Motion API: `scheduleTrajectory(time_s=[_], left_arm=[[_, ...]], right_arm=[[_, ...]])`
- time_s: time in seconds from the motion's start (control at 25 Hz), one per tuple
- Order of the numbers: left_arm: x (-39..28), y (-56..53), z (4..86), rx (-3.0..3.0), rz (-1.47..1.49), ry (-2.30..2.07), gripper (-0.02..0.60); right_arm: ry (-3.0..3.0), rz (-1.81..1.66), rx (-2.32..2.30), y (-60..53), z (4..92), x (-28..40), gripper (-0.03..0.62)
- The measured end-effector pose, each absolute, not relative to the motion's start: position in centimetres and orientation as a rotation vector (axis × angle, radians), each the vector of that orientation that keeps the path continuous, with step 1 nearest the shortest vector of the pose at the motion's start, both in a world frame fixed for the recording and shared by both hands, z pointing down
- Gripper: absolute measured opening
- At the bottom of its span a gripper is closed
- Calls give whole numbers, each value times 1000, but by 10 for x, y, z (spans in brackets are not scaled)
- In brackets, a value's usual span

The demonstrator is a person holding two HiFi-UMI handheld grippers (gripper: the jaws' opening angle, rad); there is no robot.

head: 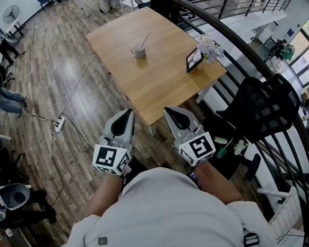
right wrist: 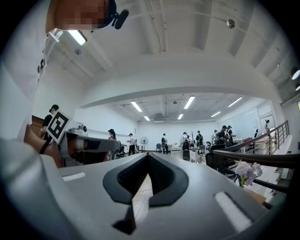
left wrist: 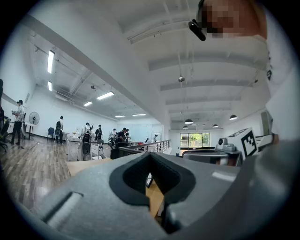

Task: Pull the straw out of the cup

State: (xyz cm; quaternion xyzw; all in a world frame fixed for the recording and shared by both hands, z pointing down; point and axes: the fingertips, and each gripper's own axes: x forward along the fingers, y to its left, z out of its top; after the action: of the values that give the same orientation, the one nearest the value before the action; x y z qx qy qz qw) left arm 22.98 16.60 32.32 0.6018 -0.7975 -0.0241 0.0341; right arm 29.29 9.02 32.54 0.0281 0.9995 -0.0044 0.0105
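A grey cup (head: 140,52) with a pale straw (head: 146,40) leaning up and to the right out of it stands on the wooden table (head: 163,83), far ahead of me. Both grippers are held close to my body, well short of the table, pointing level toward it. In the head view my left gripper (head: 127,114) has its jaws together with nothing in them, and my right gripper (head: 169,112) is the same. In the left gripper view the left gripper (left wrist: 150,153) shows its tips meeting. In the right gripper view the right gripper (right wrist: 148,154) is likewise closed.
A black picture frame (head: 194,59) and a bunch of pale flowers (head: 209,47) sit at the table's right edge. A black office chair (head: 262,110) and a curved dark railing (head: 239,63) stand to the right. A power strip (head: 58,123) with cables lies on the wooden floor at left.
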Motion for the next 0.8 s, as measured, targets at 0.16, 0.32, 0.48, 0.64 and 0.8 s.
scheduleTrajectory(time_s=[0.16, 0.32, 0.48, 0.64, 0.8], left_arm=[[226, 163, 323, 1855, -75, -2448, 3], [221, 163, 322, 1855, -71, -2449, 3], [212, 165, 318, 1861, -78, -2457, 3], [192, 173, 319, 1866, -83, -2453, 3], [162, 184, 320, 1886, -84, -2443, 3]], right_arm=[[3116, -18, 94, 87, 329, 288, 8], [3111, -26, 152, 93, 330, 282, 9], [3098, -35, 184, 101, 328, 270, 9], [3109, -39, 171, 108, 329, 250, 9], [3111, -49, 140, 116, 332, 221, 9]])
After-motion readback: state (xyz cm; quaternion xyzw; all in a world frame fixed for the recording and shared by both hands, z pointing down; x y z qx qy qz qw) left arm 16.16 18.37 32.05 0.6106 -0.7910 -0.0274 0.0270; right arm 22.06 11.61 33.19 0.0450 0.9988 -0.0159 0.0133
